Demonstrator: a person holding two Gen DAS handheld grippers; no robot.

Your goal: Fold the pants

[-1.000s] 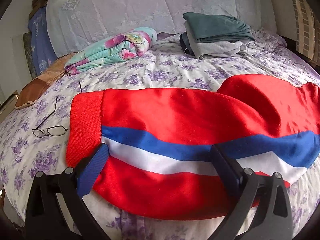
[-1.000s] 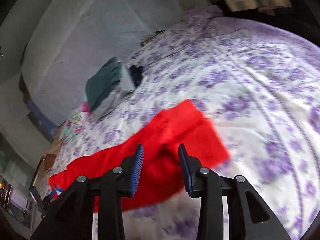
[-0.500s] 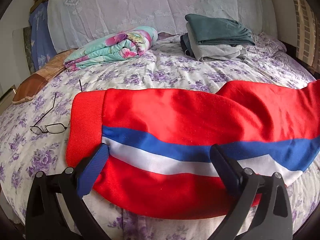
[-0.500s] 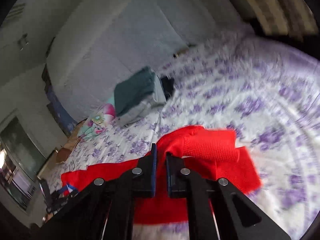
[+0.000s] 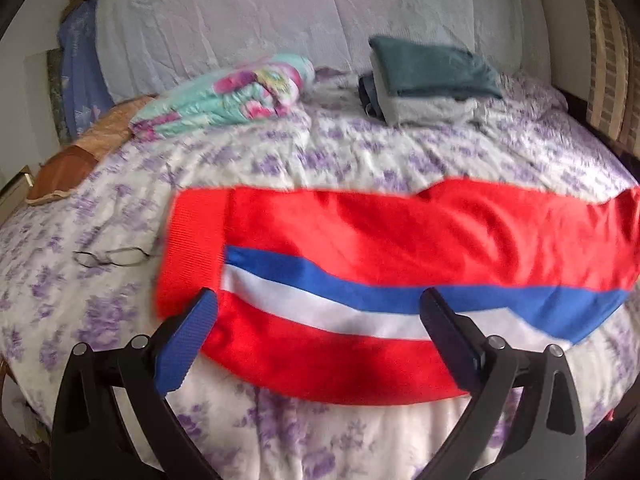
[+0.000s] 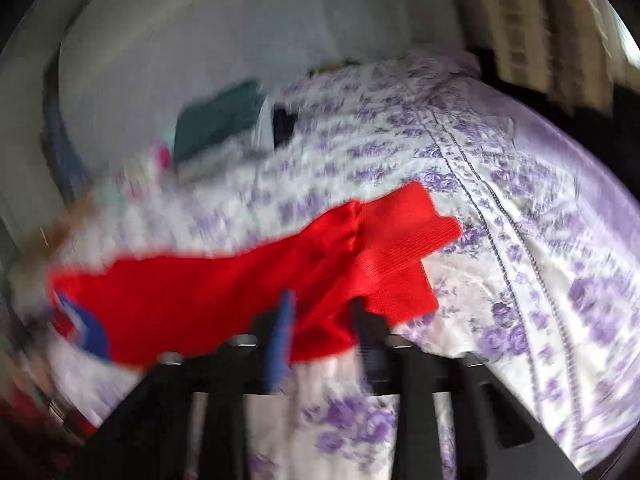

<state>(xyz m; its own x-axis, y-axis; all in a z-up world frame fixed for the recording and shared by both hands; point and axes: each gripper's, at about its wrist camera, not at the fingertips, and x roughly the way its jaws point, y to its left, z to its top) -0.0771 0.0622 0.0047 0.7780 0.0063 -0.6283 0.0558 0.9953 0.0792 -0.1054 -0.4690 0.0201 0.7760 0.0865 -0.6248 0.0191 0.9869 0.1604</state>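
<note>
Red pants [image 5: 360, 232] with a blue and a white side stripe lie stretched across the flowered bed, waistband at the left. My left gripper [image 5: 320, 316] is open just above their near edge, fingers spread wide over the striped part, holding nothing. In the blurred right wrist view the leg end with its ribbed cuffs [image 6: 404, 236] lies on the sheet. My right gripper [image 6: 324, 320] is open with red cloth lying between its fingers; whether they touch the cloth is unclear.
Glasses [image 5: 112, 258] lie on the sheet left of the waistband. A rolled flowered quilt [image 5: 224, 96] and a stack of folded clothes [image 5: 428, 80] sit at the back by the headboard. A brown cushion [image 5: 76, 152] lies at the far left.
My right gripper, shut on the leg end half a second ago, has opened and the cuffs have dropped onto the sheet. My left gripper has drawn back slightly and stays open.
</note>
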